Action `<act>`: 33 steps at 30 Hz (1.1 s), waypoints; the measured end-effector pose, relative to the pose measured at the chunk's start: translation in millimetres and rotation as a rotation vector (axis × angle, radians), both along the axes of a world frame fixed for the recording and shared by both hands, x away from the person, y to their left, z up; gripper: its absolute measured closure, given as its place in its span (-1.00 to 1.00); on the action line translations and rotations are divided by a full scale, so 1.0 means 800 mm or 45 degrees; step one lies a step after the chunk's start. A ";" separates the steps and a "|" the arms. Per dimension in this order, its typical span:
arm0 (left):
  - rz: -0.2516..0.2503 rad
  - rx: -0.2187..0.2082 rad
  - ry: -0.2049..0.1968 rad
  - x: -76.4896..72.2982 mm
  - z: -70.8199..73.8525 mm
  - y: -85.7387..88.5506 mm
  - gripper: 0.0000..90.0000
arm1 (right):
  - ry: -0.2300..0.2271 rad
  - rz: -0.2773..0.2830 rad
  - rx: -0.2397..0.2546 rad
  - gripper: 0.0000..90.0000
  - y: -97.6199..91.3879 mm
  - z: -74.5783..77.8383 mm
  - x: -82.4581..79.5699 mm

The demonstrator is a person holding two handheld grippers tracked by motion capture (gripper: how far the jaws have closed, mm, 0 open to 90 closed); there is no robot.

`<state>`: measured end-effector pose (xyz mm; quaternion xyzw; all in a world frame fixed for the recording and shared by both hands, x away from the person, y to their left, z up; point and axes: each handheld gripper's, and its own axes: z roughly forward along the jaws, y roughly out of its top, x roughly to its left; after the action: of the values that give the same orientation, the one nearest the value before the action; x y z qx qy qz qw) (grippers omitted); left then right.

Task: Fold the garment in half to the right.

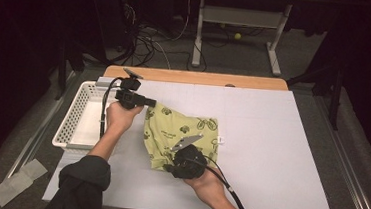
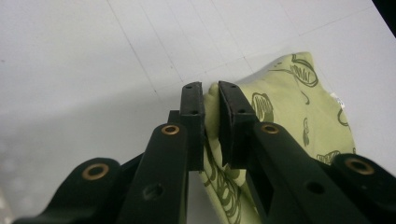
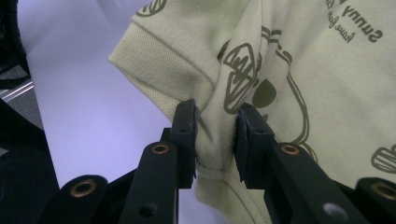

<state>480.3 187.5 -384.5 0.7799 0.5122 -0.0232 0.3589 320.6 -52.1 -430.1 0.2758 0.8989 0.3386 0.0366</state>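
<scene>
high view: white basket (image 1: 74,121) sits just left of green shirt (image 1: 181,134).

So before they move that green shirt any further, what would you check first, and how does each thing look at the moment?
1. Left gripper fingers pinch the green shirt at its corner: ok.
2. Right gripper fingers hold a fold by the sleeve hem: ok.
3. Shirt lies on the white table, not hanging over an edge: ok.
4. White basket stands apart from the shirt: ok.
5. Whether the basket has room inside: cannot tell.
</scene>
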 end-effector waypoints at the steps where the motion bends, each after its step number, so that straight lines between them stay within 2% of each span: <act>1: 0.003 0.002 0.001 0.000 0.001 0.003 0.72 | -0.001 0.003 0.001 0.61 0.003 0.001 0.001; 7: 0.035 0.006 0.010 0.003 0.008 0.018 0.72 | 0.000 0.020 0.019 0.61 0.021 0.005 0.003; 10: 0.036 0.014 0.001 0.002 0.012 0.019 0.72 | -0.003 0.027 0.036 0.61 0.027 0.006 0.003; 13: 0.036 0.019 0.020 0.001 0.010 0.017 0.72 | -0.009 0.032 0.030 0.61 0.028 0.005 0.002; 17: 0.019 0.050 0.027 0.004 0.005 0.009 0.71 | -0.005 0.010 0.046 0.61 0.017 0.001 0.001; 22: -0.002 0.043 0.018 0.007 0.003 -0.009 0.71 | -0.003 -0.019 0.055 0.61 0.000 -0.003 0.000; 29: -0.017 0.033 -0.015 0.008 0.004 -0.030 0.71 | 0.002 -0.034 0.082 0.62 -0.012 -0.005 -0.005; 32: -0.025 0.032 -0.027 0.009 0.005 -0.039 0.71 | 0.000 -0.034 0.095 0.69 -0.017 -0.005 -0.008; 33: -0.030 0.033 -0.028 0.009 0.005 -0.041 0.71 | -0.004 -0.032 0.096 0.79 -0.019 -0.005 -0.009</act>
<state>487.6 154.6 -380.4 0.7907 0.4994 -0.0120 0.3540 313.2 -67.4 -434.0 0.2878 0.8819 0.3722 0.0320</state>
